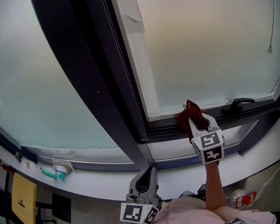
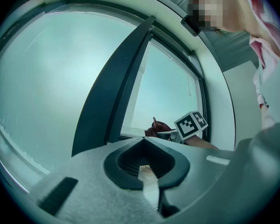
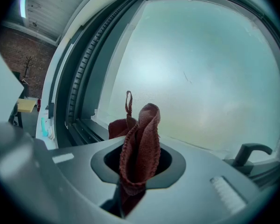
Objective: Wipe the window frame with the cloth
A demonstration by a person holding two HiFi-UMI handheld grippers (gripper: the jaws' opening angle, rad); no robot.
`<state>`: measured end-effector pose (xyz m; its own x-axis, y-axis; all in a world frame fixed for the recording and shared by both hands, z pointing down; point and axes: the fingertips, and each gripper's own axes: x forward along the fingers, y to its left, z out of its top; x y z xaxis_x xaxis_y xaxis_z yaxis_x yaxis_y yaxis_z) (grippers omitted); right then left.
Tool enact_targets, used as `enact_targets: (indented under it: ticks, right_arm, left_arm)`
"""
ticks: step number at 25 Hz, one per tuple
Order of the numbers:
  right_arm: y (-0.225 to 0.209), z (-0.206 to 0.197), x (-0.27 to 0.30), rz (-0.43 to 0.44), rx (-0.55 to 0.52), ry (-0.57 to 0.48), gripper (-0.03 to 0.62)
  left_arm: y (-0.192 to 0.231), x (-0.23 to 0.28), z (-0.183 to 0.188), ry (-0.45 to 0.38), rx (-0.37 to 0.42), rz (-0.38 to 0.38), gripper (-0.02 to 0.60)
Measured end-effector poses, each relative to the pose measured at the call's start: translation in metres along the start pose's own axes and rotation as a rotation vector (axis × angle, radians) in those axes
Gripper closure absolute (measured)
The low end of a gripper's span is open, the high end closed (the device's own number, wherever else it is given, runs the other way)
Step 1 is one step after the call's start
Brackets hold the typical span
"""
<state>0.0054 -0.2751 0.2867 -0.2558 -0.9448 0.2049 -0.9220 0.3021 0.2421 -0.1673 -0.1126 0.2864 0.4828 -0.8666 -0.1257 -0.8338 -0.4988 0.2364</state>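
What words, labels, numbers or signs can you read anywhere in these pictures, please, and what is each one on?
No text can be read in any view.
Marker cube: only black-and-white square patterns, no letters or numbers.
Red-and-white item at the lower right of the head view: its print is too small to read.
Yellow board: its dark mark is too small to read.

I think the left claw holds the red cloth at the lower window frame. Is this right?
No. The right claw, not the left, holds the red cloth at the lower window frame; the right gripper view shows it clamped there. The left claw holds nothing.
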Motion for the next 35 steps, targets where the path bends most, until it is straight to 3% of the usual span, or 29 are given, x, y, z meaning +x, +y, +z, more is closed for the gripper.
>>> enact_targets:
  ticks: [16, 19, 21, 25, 29, 35]
  right_arm:
    - [-0.026, -0.008, -0.008, -0.051, 0.025, 0.009, 0.519]
    - [-0.029, -0.009, -0.009, -0.056, 0.03, 0.01, 0.519]
    - [-0.028, -0.01, -0.01, -0.056, 0.03, 0.013, 0.519]
    - [-0.029, -0.01, -0.011, -0.051, 0.023, 0.019, 0.519]
    - [-0.033, -0.009, -0.006, -0.045, 0.017, 0.017, 0.519]
    - [-0.034, -0.009, -0.005, -0.037, 0.001, 0.034, 0.519]
  left_arm:
    - [-0.001, 0.008, -0.002, 0.006, 0.001, -0.019, 0.586]
    - [0.003, 0.009, -0.01, 0.047, 0.025, -0.024, 0.586]
    - [0.007, 0.009, -0.026, 0.126, 0.066, -0.052, 0.586]
    - [0.008, 0.011, -0.055, 0.261, 0.145, -0.195, 0.586]
    - [0.006, 0.013, -0.051, 0.214, 0.245, -0.245, 0.584]
    - [-0.007, 0.007, -0.053, 0.202, 0.204, -0.291, 0.584]
